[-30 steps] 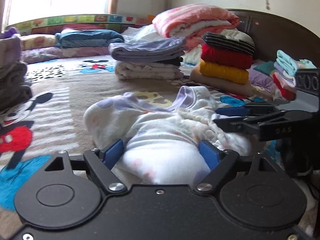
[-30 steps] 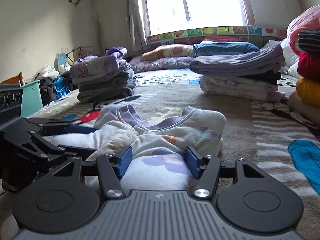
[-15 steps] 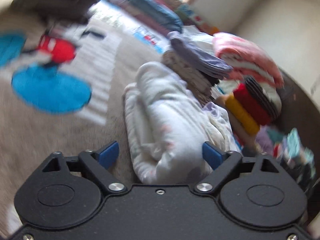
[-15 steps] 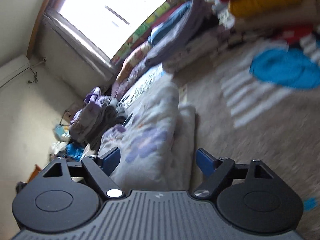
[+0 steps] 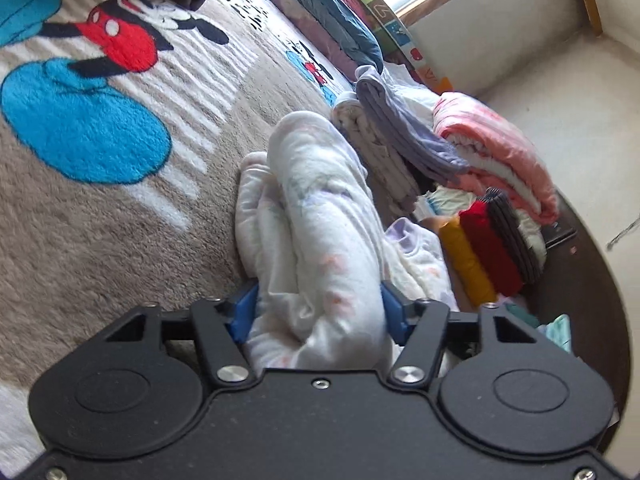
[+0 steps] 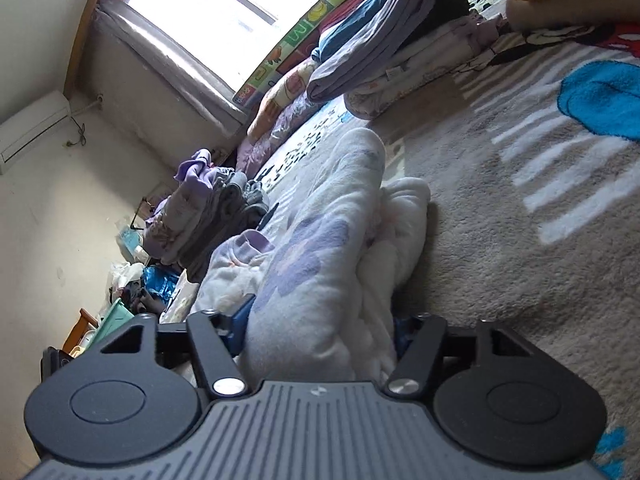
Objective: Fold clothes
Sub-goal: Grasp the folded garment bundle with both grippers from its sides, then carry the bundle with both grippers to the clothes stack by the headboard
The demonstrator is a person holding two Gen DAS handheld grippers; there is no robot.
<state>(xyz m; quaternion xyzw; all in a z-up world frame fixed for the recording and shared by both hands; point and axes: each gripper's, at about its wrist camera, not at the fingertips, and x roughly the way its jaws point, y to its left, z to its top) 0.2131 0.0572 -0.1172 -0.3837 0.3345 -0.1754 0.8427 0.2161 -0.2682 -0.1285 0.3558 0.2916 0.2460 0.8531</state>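
A white fleece garment (image 5: 316, 236) with pale purple and pink flowers lies bundled in thick folds on the cartoon-print blanket (image 5: 100, 208). My left gripper (image 5: 318, 312) is tilted on its side and shut on one end of the bundle, the blue pads pressed into the fleece. In the right wrist view the same garment (image 6: 320, 256) fills the jaws of my right gripper (image 6: 320, 330), which is shut on the other end, also tilted. The garment's purple collar (image 6: 252, 240) shows to the left.
Folded stacks stand behind the garment: grey and cream pieces (image 5: 396, 140), a pink blanket (image 5: 496, 160), yellow, red and striped items (image 5: 492, 248). A purple-grey pile (image 6: 200, 216) sits at the bed's far side. A dark headboard (image 5: 576, 280) bounds the right. A window (image 6: 208, 0) is behind.
Both grippers have rolled onto their sides and closed from open around the garment to clamped on it. The bundle has been turned and gathered into thicker folds.
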